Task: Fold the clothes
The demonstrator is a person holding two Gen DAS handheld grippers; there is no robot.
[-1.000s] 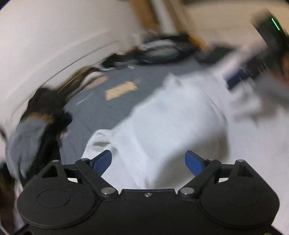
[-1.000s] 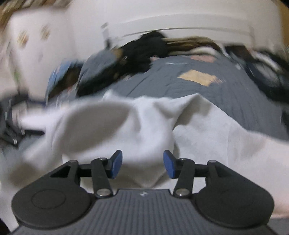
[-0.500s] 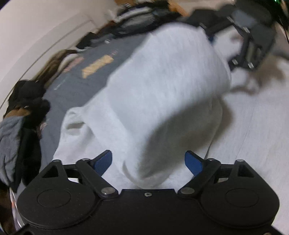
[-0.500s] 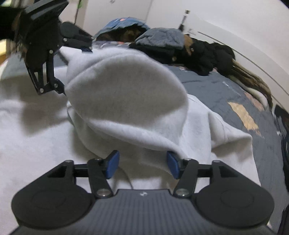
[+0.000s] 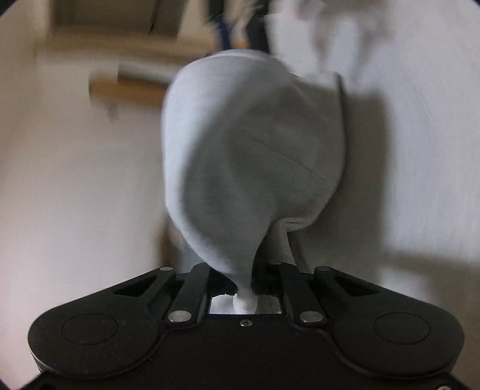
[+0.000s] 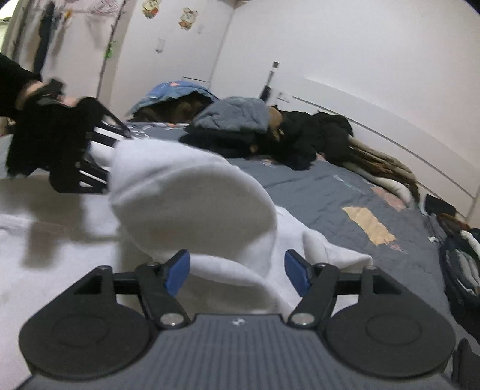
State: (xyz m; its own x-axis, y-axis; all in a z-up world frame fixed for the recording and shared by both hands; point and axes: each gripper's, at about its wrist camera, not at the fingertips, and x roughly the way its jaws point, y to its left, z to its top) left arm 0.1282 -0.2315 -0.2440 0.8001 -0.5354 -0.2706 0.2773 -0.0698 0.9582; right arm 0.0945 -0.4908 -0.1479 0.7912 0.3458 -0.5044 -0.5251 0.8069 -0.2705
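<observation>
Room w/ plain white walls [image 6: 345, 42] meeting at a corner behind the bed. Grey quilted bedspread [image 6: 315, 195] is covering the bed, w/ a tan patch [image 6: 370, 225] showing on it. Dark jackets & a grey-blue one are lying piled [image 6: 270, 129] along the far edge; a blue cover [image 6: 174, 93] is sitting beyond them. Small decorations [image 6: 187, 18] are hanging high on the wall. More folded stuff is sitting at far right [image 6: 462, 264]. Left wrist view is blurring: only pale wall & a brownish shelf-like shape [image 5: 126, 87].
</observation>
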